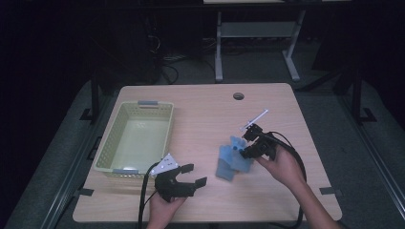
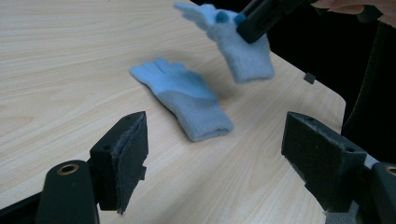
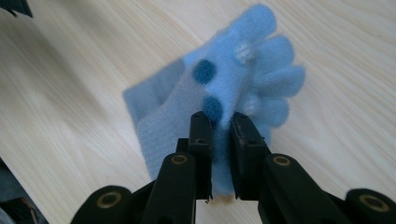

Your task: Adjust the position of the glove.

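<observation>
At the left of the bench (image 1: pixel 205 98) stands our pale basket (image 1: pixel 135 138), with nothing visible inside, so we judge that no glove has gone in yet. Just right of it our left tongs (image 1: pixel 191 174) hover above the bench with jaws wide apart, holding nothing. One blue glove (image 2: pixel 184 95) lies flat on the bench ahead of them. Farther right, our right tongs (image 1: pixel 247 141) are clamped on the second glove (image 3: pixel 224 98), lifted clear of the wood. A thin white stick (image 1: pixel 254 119) lies beyond; nothing blocks the way to the basket.
</observation>
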The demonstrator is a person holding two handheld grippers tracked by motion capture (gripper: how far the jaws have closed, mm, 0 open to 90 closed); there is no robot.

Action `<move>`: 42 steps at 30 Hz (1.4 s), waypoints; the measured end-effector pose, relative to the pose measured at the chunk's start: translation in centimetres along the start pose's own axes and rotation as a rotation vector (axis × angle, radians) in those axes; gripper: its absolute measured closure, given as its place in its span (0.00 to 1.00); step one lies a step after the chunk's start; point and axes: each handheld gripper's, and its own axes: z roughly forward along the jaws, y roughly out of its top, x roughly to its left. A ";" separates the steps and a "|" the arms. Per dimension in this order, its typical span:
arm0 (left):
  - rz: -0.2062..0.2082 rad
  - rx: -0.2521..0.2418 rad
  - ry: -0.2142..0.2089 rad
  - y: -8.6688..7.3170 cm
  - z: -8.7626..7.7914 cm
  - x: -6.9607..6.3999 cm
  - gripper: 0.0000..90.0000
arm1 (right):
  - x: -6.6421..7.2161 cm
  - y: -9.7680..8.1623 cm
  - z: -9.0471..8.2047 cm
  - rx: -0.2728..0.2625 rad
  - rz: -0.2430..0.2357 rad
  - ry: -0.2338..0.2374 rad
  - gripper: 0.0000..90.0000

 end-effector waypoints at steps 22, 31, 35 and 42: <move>-0.008 -0.006 0.002 0.0 -0.1 0.0 0.25 | 1.8 1.2 3.7 0.010 0.034 0.042 0.89; -0.002 0.002 0.001 0.0 -0.1 0.1 0.25 | 1.7 0.9 4.9 0.019 0.069 0.039 0.89; 0.001 0.006 0.000 0.0 -0.1 0.1 0.25 | 1.9 0.8 5.3 0.022 0.064 0.015 0.88; 0.000 0.007 0.000 -0.1 0.0 0.0 0.25 | 2.4 0.9 5.8 0.026 0.046 -0.039 0.81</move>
